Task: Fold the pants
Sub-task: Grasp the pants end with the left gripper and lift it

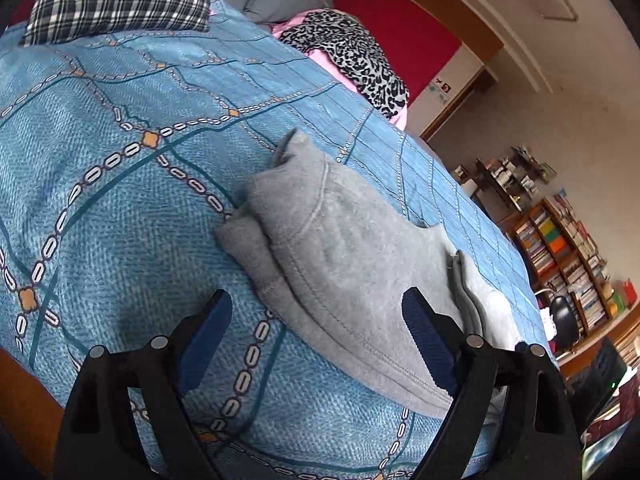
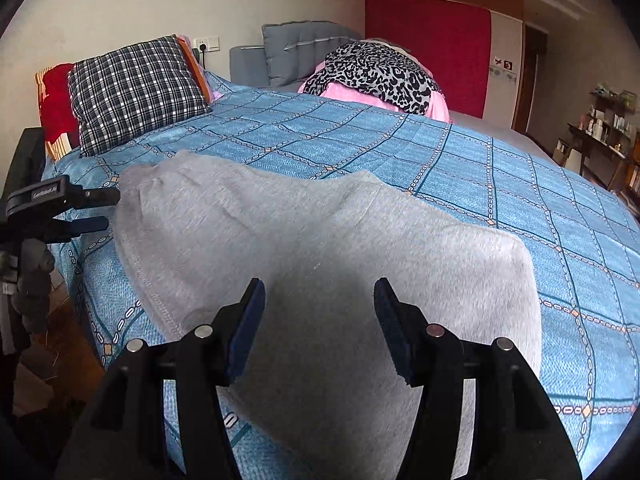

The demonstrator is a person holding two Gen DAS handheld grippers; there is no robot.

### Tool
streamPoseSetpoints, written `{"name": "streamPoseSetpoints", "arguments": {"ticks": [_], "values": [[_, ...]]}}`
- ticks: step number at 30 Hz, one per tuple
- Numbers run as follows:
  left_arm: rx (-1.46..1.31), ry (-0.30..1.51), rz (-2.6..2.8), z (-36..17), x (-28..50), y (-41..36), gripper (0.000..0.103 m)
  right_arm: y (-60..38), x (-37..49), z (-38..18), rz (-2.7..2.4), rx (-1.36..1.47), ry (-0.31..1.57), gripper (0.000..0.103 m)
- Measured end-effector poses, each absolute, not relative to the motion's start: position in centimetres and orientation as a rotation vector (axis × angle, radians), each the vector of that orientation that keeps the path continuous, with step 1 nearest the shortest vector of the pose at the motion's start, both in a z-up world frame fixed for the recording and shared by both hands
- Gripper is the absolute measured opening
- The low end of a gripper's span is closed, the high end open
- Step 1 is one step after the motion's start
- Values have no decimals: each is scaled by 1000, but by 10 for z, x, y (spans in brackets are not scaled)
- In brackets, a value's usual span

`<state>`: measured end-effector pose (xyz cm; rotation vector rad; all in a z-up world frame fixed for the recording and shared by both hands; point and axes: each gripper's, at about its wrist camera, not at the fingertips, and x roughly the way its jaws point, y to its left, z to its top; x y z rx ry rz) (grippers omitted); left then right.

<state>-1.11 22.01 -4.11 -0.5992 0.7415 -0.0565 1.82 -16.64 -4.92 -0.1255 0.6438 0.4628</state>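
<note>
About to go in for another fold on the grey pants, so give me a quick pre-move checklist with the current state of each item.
1. Left gripper open, nothing held: ok.
2. Right gripper open, nothing held: ok.
3. Grey pants lie on the blue bedspread, already folded over: ok.
4. Layers lined up at the edges: not ok, they sit staggered.
5. Plaid pillow apart from the pants: ok.
6. Pants fully on the bed at the near edge: cannot tell.

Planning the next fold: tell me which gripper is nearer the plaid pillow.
Left, as far as these views show. The left gripper sits at the bed's pillow-side edge, below the plaid pillow. The right gripper hovers over the gray pants, farther away.
</note>
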Motion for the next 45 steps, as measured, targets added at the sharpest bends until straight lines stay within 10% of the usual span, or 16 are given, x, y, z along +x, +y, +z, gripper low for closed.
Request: {"name": "streamPoseSetpoints", "arguments": {"ticks": [14, 26, 45], "values": [[-741, 712, -62, -45, 29, 224, 90, -148, -3, -78, 455, -118, 630, 58], [-790, 733, -1, -39, 36, 230, 27, -153, -6, -85, 442, -85, 616, 59], [-307, 603, -369, 69, 43, 38, 21, -179, -20, -73, 460, 47, 570, 59]]}}
